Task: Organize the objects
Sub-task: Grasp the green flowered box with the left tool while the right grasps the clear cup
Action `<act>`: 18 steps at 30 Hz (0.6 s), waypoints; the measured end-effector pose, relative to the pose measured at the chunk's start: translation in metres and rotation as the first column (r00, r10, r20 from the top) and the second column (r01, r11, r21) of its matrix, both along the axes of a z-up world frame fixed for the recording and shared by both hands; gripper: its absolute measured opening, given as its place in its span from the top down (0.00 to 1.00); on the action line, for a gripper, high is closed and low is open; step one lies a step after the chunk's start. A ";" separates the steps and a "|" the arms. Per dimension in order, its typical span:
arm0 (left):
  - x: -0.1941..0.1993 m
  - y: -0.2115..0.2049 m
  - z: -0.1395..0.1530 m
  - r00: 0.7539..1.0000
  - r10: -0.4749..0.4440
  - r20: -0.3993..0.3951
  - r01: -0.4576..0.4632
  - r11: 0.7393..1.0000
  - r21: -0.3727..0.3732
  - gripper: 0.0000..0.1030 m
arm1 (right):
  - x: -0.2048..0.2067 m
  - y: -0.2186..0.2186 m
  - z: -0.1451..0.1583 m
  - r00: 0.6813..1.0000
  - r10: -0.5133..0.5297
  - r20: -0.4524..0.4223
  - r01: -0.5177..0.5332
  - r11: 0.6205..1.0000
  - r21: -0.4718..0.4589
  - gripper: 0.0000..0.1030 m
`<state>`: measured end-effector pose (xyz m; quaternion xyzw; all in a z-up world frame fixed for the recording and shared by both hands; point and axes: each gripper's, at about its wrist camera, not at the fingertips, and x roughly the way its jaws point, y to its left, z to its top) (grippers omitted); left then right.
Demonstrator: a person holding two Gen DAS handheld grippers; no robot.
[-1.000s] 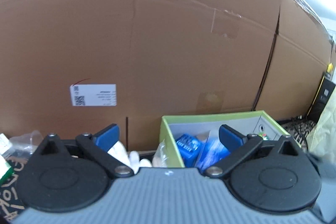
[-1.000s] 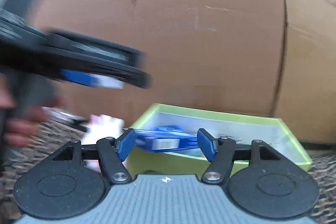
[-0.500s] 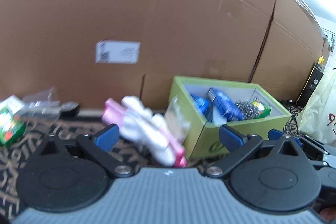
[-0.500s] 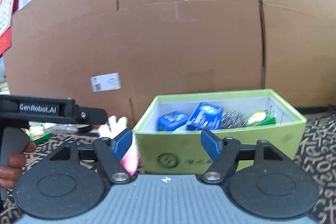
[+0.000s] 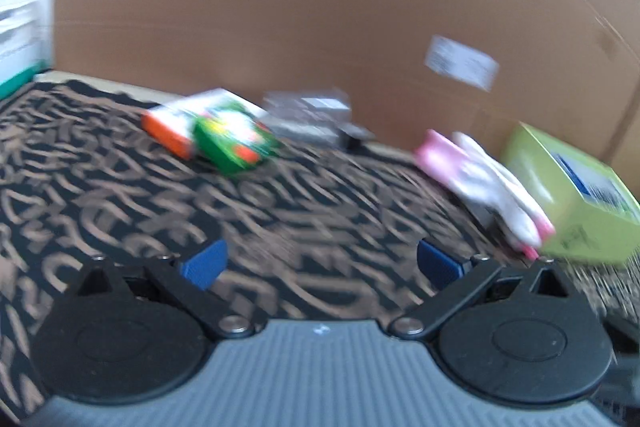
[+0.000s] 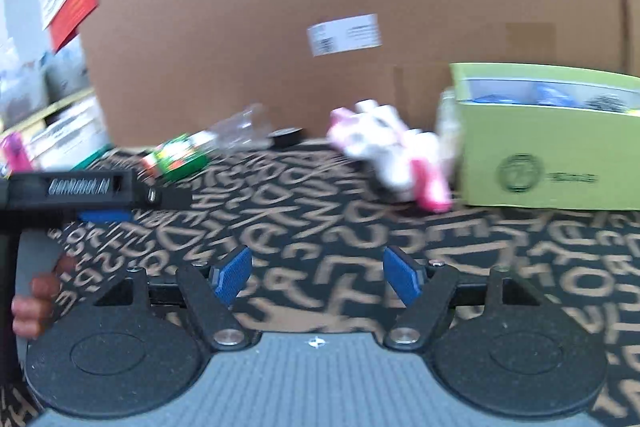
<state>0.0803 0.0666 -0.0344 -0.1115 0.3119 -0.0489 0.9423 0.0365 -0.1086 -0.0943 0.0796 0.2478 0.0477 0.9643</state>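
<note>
1. Evidently between pickups, the left gripper (image 5: 318, 263) and right gripper (image 6: 316, 277) both hovered wide apart, empty, over the patterned mat (image 6: 320, 219).
2. Loose items, a green packet (image 5: 234, 141) and pink-white bundle (image 6: 394, 155), lay outside the green box (image 6: 552, 163).
3. Next, probably, reaching one item and closing around it.

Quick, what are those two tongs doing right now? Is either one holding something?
Left tongs: open, holding nothing.
Right tongs: open, holding nothing.
</note>
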 end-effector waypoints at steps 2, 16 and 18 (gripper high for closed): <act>0.016 0.017 0.005 0.997 0.072 0.007 -0.072 0.997 -0.025 0.00 | 0.006 0.013 0.001 1.000 0.029 -0.005 -0.029 1.000 -0.001 0.26; 0.119 0.042 -0.010 0.998 -0.061 0.023 0.058 0.992 0.114 0.50 | 0.047 0.053 0.011 0.997 0.075 -0.012 -0.076 0.991 -0.107 0.26; 0.107 0.038 -0.014 0.992 -0.122 0.030 0.118 0.986 0.121 0.54 | 0.069 0.053 0.014 0.997 0.080 0.000 -0.080 0.990 -0.117 0.26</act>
